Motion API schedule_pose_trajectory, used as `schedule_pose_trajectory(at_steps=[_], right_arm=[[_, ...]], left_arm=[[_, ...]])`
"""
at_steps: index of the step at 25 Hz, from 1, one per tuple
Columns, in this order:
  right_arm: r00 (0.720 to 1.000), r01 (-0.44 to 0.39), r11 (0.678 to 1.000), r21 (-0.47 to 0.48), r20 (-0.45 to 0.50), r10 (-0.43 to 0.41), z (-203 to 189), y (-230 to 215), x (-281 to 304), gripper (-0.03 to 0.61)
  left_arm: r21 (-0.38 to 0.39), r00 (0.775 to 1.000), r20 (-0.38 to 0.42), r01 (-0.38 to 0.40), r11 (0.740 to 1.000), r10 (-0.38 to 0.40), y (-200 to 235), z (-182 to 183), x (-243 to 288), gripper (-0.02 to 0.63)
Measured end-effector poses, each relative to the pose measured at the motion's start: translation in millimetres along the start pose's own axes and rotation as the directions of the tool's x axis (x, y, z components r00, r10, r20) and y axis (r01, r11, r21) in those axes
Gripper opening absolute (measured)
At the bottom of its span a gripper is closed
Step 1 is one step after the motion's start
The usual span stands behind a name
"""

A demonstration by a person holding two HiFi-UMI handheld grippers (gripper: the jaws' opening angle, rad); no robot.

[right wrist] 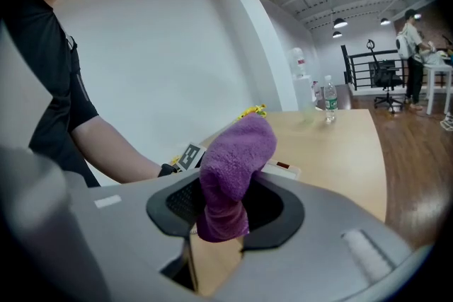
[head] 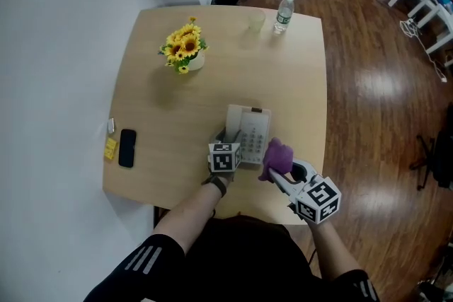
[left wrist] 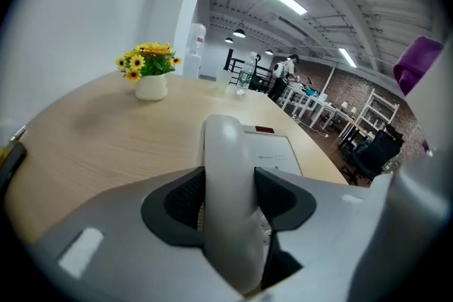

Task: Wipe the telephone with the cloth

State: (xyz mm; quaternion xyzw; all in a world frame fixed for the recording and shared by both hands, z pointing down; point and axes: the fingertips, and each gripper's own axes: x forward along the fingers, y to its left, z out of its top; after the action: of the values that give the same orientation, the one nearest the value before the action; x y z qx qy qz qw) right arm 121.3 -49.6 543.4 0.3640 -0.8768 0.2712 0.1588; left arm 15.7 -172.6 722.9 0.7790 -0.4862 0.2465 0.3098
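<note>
A grey-white desk telephone lies on the wooden table near its front edge. My left gripper sits at the telephone's left side. In the left gripper view it is shut on the handset, with both dark pads against the handset's sides; the telephone's base lies just beyond. My right gripper is shut on a purple cloth just right of the telephone. In the right gripper view the cloth sticks up between the pads of the right gripper.
A vase of sunflowers stands at the back left of the table. A water bottle and a clear cup are at the far edge. A black mobile phone and a yellow item lie at the left edge.
</note>
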Motion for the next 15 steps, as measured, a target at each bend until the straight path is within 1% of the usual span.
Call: schedule_pose_trajectory(at_steps=[6,7,9,10,13,15], right_arm=[[1.000,-0.003,1.000,0.012,0.000,0.003,-4.5,-6.2,-0.8,0.146],[1.000,-0.005,1.000,0.011,-0.001,0.005,-4.4,-6.1,-1.2,0.146],[1.000,-0.007,1.000,0.008,0.000,0.007,-3.6,-6.1,-2.2,0.146],[1.000,-0.006,1.000,0.006,0.003,0.006,-3.1,-6.7,-2.4,0.146],[1.000,0.001,1.000,0.003,0.012,-0.001,0.0,-8.9,-3.2,0.146],[1.000,0.005,1.000,0.004,0.022,-0.005,3.6,-7.2,-3.2,0.146]], left_arm=[[0.055,1.000,-0.015,-0.007,0.998,0.007,-1.0,-0.5,3.5,0.220],[0.071,1.000,-0.019,0.003,0.997,-0.002,-2.3,-0.8,2.7,0.227],[0.102,1.000,-0.019,0.023,0.994,-0.021,-3.2,0.9,-1.8,0.276],[0.111,0.999,-0.013,0.030,0.993,-0.029,-2.5,3.3,-5.6,0.284],[0.101,0.998,0.002,0.067,0.993,-0.067,-0.5,9.4,-21.3,0.316],[0.090,0.994,0.009,0.111,0.990,-0.112,-2.0,13.0,-36.6,0.318]])
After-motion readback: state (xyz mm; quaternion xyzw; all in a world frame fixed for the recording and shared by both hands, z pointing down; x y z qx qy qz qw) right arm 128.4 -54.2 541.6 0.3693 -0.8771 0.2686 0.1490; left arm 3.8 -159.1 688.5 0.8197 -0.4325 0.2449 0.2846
